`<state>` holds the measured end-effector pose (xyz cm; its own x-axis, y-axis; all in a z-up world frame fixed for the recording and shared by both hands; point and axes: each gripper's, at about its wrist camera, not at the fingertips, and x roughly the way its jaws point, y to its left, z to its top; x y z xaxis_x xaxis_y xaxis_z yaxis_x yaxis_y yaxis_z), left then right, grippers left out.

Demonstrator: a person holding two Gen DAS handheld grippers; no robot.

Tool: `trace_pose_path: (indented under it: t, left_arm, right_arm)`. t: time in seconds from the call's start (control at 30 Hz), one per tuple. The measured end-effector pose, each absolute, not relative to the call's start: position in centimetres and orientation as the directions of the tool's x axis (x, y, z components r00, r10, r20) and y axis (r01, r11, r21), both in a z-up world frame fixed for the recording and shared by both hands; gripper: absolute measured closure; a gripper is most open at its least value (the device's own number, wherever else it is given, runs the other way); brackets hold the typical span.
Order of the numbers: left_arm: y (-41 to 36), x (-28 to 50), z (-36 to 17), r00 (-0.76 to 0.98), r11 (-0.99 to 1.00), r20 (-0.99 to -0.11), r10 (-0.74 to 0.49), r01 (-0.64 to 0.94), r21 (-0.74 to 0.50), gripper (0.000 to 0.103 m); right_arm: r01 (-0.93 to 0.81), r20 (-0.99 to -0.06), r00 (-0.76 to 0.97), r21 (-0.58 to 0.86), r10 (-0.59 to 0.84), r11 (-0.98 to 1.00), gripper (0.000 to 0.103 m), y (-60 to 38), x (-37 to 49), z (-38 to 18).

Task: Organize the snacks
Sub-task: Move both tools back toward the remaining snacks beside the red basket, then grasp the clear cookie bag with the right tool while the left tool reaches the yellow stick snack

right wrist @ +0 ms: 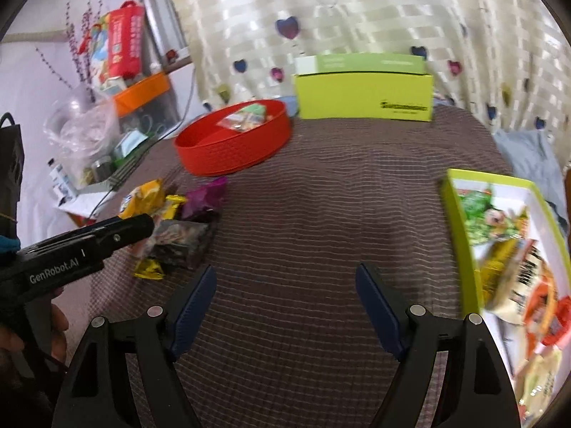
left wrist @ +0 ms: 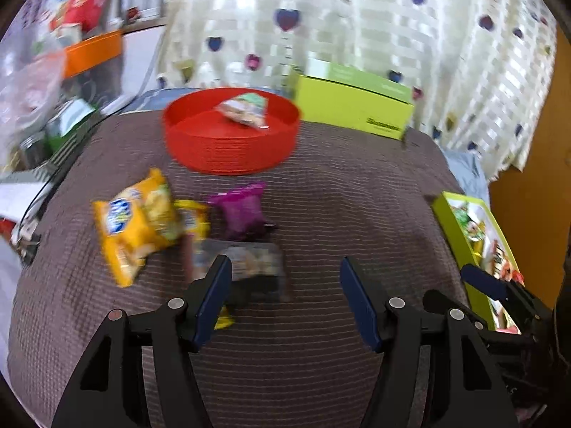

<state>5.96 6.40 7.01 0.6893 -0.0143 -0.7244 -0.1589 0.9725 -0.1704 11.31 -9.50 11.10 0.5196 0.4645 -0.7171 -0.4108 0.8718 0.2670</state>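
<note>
Loose snacks lie left of centre on the brown cloth: a yellow packet (left wrist: pixel 135 224), a purple packet (left wrist: pixel 242 210) and a dark packet (left wrist: pixel 246 265). My left gripper (left wrist: pixel 285 267) is open, its left finger just in front of the dark packet, with nothing between the fingers. The red round tray (left wrist: pixel 228 160) behind holds one packet (left wrist: pixel 246 108). My right gripper (right wrist: pixel 285 273) is open over bare cloth. To its right, the open green box (right wrist: pixel 460 235) holds several snacks (right wrist: pixel 499 221). The right wrist view shows the left gripper (right wrist: pixel 107 239) side-on over the snack pile (right wrist: pixel 178 239).
A closed green box (right wrist: pixel 364 96) stands at the back edge before a heart-patterned curtain (right wrist: pixel 321 18). Clutter crowds the left side: an orange bin (right wrist: pixel 142 89), a red package (right wrist: pixel 121 39), a plastic bag (right wrist: pixel 78 125). A hand (right wrist: pixel 53 324) holds the left gripper.
</note>
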Motion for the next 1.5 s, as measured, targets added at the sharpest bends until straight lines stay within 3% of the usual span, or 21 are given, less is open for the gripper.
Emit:
trace_pose_path:
  t: [0.43,0.8,1.0,1.3,1.4,1.47,1.5]
  left_arm:
    - [14.3,4.0,5.8,0.678,0.923,-0.731,0.082,-0.329,-0.201,0.039]
    - [17.0,3.9,4.7,0.661,0.905,-0.746,0.08,-0.362,-0.224,0.039]
    - [17.4,4.3,4.3,0.66,0.906,-0.749,0.058,-0.349,-0.237,0.039]
    - [17.5,4.6,4.0,0.658,0.907,-0.752,0.035,-0.337,-0.253,0.039]
    - [17.2,4.8,3.8,0.656,0.91,-0.754,0.026,-0.327,-0.253,0.039]
    - [17.0,5.0,3.7,0.652,0.911,-0.758,0.02,-0.324,-0.254,0.039]
    - [16.9,5.1,3.7,0.652,0.912,-0.758,0.016,-0.32,-0.256,0.039]
  right_arm:
    - [-0.609,-0.721,0.362,0.298,0.591,0.736,0.022,-1.2,13.4,9.6]
    - [-0.813,-0.771,0.263,0.147,0.58,0.564,0.022,4.9,14.4,8.8]
    - [-0.826,-0.788,0.23,0.152,0.572,0.542,0.015,6.1,16.2,7.8]
    - [-0.798,-0.811,0.154,0.235,0.564,0.555,0.015,5.1,16.9,7.2]
    - [-0.789,-0.826,0.145,0.236,0.545,0.567,0.022,4.5,16.6,6.6]
    - [-0.776,-0.828,0.173,0.219,0.534,0.592,0.037,3.9,16.4,6.5]
    - [-0.767,-0.827,0.18,0.221,0.532,0.603,0.039,3.6,16.4,6.5]
